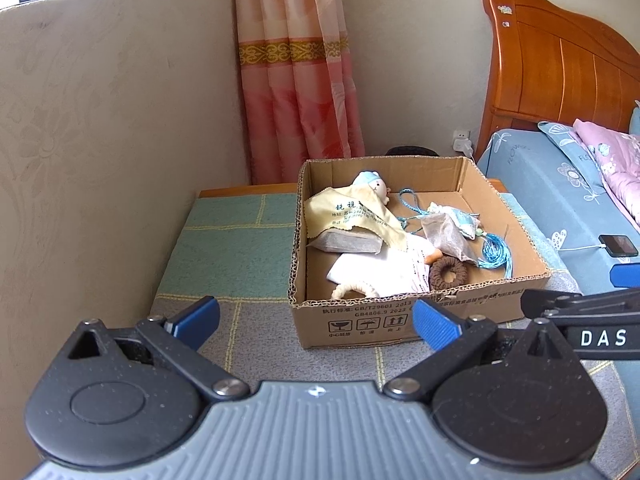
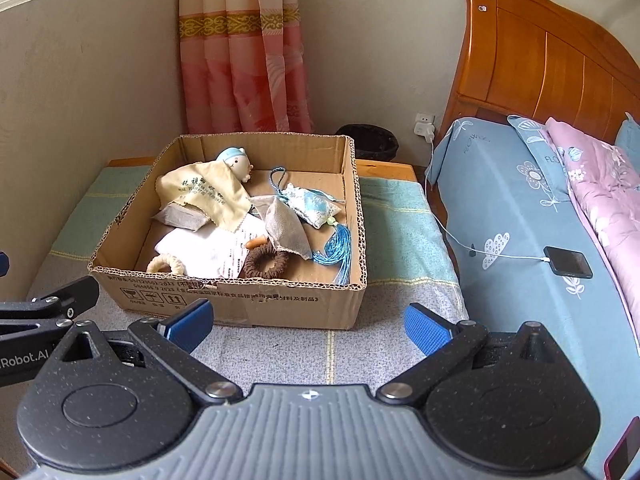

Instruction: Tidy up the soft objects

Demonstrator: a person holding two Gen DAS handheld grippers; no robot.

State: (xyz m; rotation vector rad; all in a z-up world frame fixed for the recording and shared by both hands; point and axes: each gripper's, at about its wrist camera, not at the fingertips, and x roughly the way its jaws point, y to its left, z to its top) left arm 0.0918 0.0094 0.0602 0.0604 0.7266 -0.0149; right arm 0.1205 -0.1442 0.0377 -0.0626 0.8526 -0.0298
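Lying heaped in the cardboard box (image 2: 248,300) on the bench (image 2: 360,344): soft objects, tassel sachet (image 2: 316,206) overlapping tea bag (image 2: 288,232); both claws, left claw (image 1: 316,320) and right claw (image 2: 308,322), released and empty; risk, snagging cords, dragging neighbours.

Left wrist view looks forward and slightly down past its own fingers from low over the mat (image 1: 240,240), the box (image 1: 360,320) near and right of centre. Right wrist view sits just beside it, facing likewise, box (image 2: 280,304) left of centre. Both share box, curtain (image 1: 296,80), bed (image 2: 520,208).
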